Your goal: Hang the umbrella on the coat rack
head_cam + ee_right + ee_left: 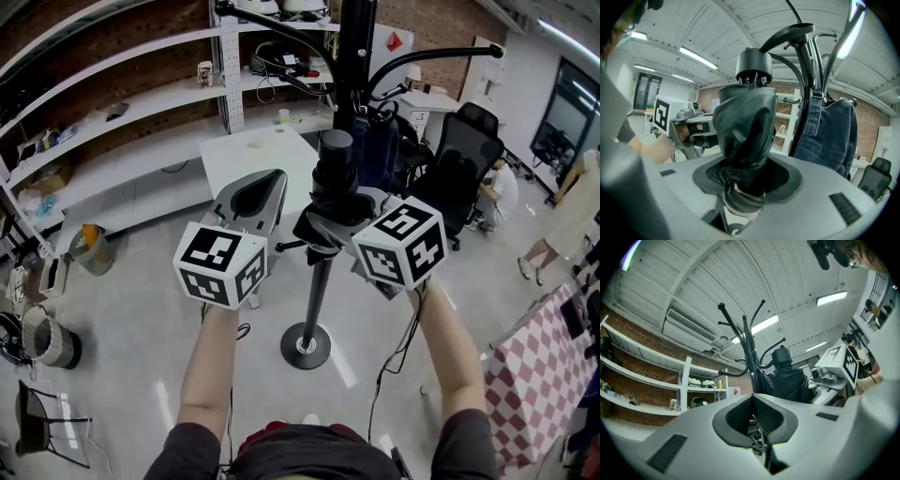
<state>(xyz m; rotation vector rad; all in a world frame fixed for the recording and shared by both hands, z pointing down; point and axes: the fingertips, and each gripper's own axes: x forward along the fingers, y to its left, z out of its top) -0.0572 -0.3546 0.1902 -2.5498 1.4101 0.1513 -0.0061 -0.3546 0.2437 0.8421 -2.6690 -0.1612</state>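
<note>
Fingers of the right gripper are clamping the lower part of the folded black umbrella, which is standing upright out of them with its round cap on top. Just behind the umbrella, the coat rack is rising with its curved hooks spreading overhead, and a denim jacket is hanging from it to the right. The umbrella is being held in the air close in front of the rack's pole; whether it is touching the pole cannot be told. Beside it, the left gripper is pointing up toward the rack, its fingers pressing together with nothing between them. Both arms are reaching up and forward, each gripper's marker cube facing the head view. Below, the rack's round base is sitting on the pale floor. Farther back, a white tabletop is standing near long shelves along a brick wall, and a black office chair is sitting to the right.
</note>
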